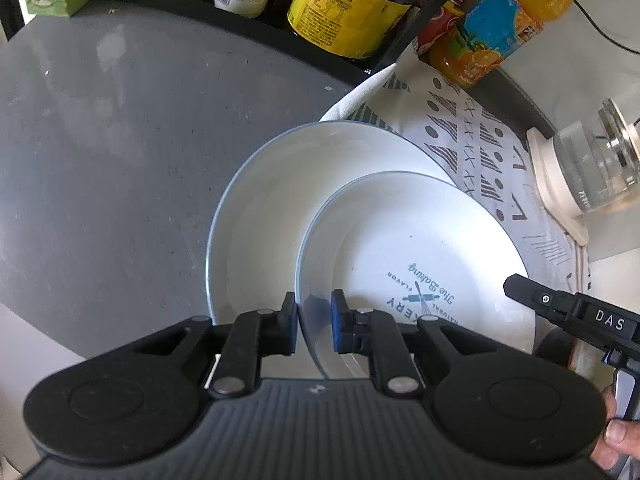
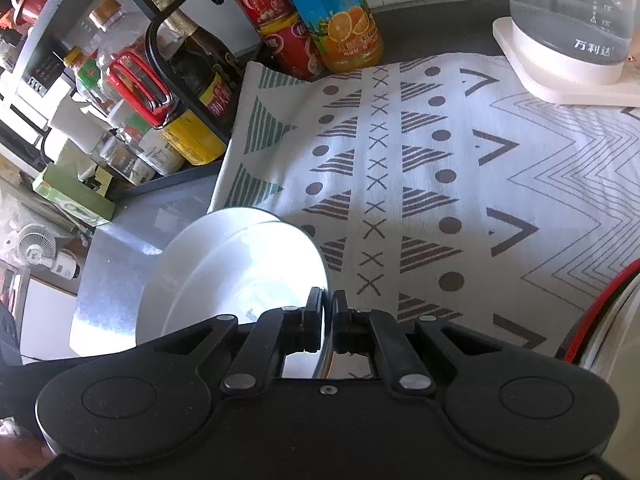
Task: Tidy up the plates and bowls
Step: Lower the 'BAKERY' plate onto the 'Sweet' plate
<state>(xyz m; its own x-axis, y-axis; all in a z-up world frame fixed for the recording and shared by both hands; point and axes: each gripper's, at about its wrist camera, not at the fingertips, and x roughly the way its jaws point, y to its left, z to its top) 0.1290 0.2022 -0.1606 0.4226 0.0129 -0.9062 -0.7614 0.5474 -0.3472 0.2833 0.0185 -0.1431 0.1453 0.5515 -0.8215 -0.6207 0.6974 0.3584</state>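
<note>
Grey countertop [image 1: 120, 140] — black bottle rack [image 2: 188, 92] behind

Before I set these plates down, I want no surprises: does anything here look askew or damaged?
No damage or spill shows. The patterned cloth is rucked up at its left edge by the bottle rack. The printed plate in the left gripper overlaps the plain plate.

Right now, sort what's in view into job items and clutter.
Job:
- printed plate, shut in the left hand-held gripper
- plain plate beneath it
- right hand-held gripper, shut on a plate's rim

Clutter:
- juice bottle
- sauce bottle
- kettle
- patterned cloth
</note>
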